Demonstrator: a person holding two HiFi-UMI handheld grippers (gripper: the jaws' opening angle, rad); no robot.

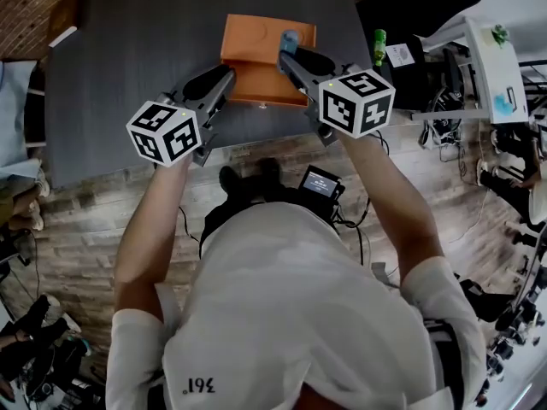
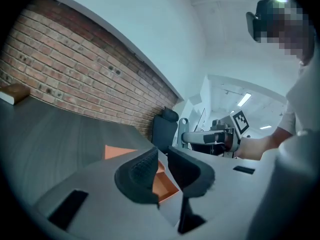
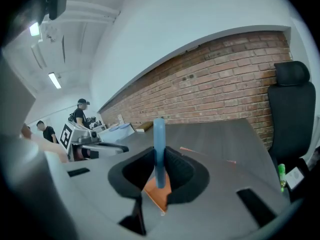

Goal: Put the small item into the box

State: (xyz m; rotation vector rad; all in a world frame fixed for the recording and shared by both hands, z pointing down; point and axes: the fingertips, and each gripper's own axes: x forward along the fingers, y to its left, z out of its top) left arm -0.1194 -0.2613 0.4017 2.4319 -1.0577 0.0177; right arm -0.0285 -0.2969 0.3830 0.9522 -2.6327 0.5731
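An open orange box [image 1: 256, 62] lies on the dark grey table [image 1: 128, 49]. My right gripper [image 1: 288, 51] is over the box's right part, shut on a small flat blue item [image 1: 290, 38]. In the right gripper view the blue item [image 3: 159, 149] stands upright between the pads of the right gripper [image 3: 160, 166], with the orange box [image 3: 159, 191] below. My left gripper [image 1: 229, 77] is at the box's near left edge. In its own view the left gripper [image 2: 160, 156] holds nothing; the jaws stand a narrow gap apart, and the box [image 2: 165, 183] shows through.
A green bottle [image 1: 379, 45] stands off the table's right edge, beside a white desk [image 1: 500, 58] with clutter. A black office chair [image 3: 291, 114] is by the brick wall. A small book [image 2: 14, 93] lies at the table's far corner. Two people stand far off.
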